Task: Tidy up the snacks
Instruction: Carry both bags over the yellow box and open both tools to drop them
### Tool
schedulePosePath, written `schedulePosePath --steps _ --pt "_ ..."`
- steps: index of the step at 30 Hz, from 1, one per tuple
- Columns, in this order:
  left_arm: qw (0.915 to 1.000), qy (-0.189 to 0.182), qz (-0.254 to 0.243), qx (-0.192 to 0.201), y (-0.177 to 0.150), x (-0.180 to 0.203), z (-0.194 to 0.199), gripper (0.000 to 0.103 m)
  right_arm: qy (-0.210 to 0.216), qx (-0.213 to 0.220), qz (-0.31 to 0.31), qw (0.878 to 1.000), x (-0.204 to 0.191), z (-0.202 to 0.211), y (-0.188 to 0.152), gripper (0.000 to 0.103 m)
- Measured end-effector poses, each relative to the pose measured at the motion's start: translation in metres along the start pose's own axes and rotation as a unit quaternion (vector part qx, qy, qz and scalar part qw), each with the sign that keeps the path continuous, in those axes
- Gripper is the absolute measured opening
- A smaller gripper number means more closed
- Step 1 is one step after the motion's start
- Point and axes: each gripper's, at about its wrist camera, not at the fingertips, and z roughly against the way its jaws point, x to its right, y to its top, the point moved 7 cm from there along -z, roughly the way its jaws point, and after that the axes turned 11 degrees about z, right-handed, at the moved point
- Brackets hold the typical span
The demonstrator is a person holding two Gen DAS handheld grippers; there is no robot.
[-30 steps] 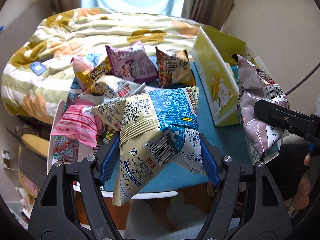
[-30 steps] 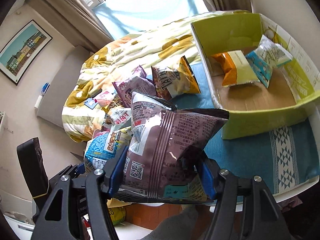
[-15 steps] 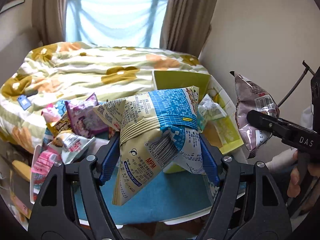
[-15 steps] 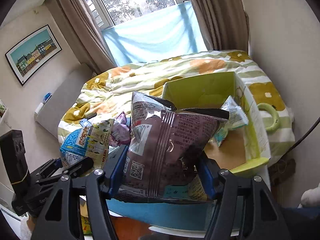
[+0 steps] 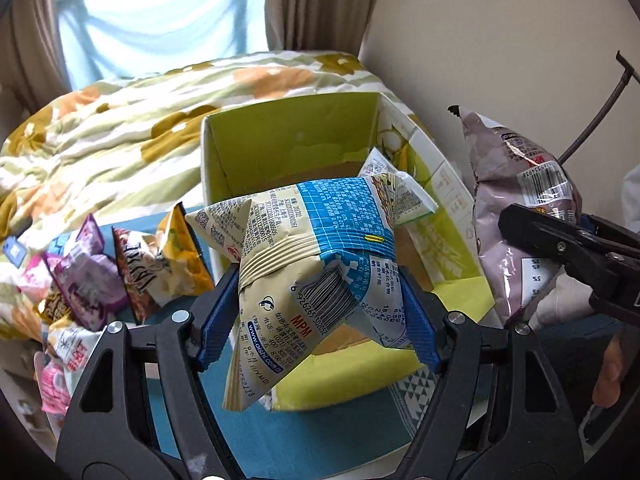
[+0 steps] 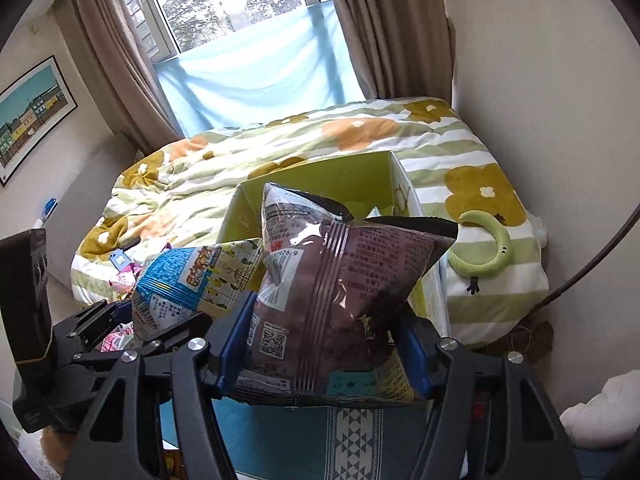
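Note:
My left gripper is shut on a cream and blue snack bag, held in the air over the near end of the yellow-green cardboard box. My right gripper is shut on a brown-purple snack bag, also above the box. In the left wrist view the brown-purple bag and the right gripper's black finger hang to the right of the box. In the right wrist view the blue bag sits at the left. A pale snack bag lies inside the box.
Several loose snack bags lie on the teal cloth left of the box. Behind is a bed with a flowered quilt, curtains and a window. A green ring-shaped plush lies on the quilt at the right.
Both grippers have swung right and slightly up from the snack pile to above the box, each keeping its bag. The box now fills the middle of both views.

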Motion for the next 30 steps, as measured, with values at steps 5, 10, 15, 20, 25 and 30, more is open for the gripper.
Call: schedulePosePath --steps 5,10,15,20,25,30 --pt "0.9984 0.007 -0.055 -0.013 -0.002 0.011 -0.017 0.100 -0.003 -0.017 -0.026 1.000 0.021 -0.014 0.001 0.061" --pt "0.9988 -0.007 -0.031 -0.037 -0.014 -0.006 -0.019 0.100 -0.001 -0.023 -0.047 0.999 0.031 -0.021 0.002 0.061" --pt "0.9995 -0.005 -0.002 -0.030 -0.020 -0.031 -0.006 0.100 -0.013 -0.037 -0.031 0.999 0.026 -0.031 0.001 0.061" --pt "0.9997 -0.014 0.018 -0.009 -0.016 -0.049 0.009 0.100 -0.016 -0.063 0.003 0.998 0.016 -0.053 0.000 0.061" --pt "0.9992 -0.005 0.037 -0.010 -0.018 -0.067 0.007 0.100 -0.004 -0.093 0.016 0.996 0.014 -0.080 -0.005 0.061" --pt "0.9985 -0.001 0.050 -0.022 -0.025 -0.078 0.004 0.100 0.023 -0.105 0.015 0.994 0.008 -0.086 -0.007 0.062"
